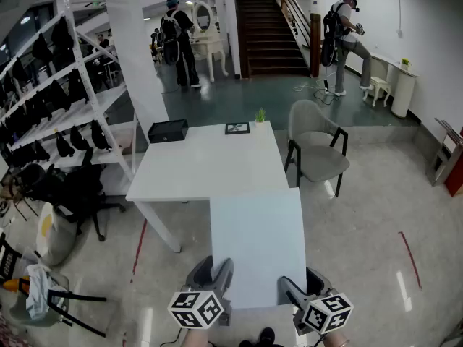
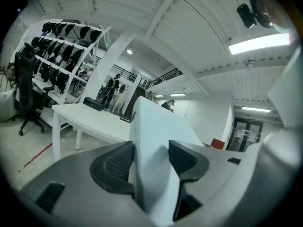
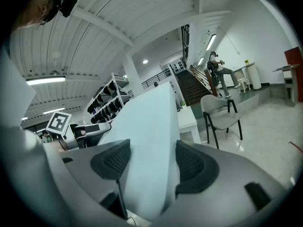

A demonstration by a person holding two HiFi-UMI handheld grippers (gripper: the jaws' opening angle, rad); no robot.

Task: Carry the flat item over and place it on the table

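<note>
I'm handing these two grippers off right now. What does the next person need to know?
Left gripper: shut on the flat panel, at the left of its near edge.
Right gripper: shut on the same edge, at the right.
Panel: held in the air, its far edge at the near edge of the white table.
Table: a black box, a small frame and a plant along its far side.
Done: panel lifted and brought up to the table.
Left: move it over the table, lower it, open both grippers.
</note>
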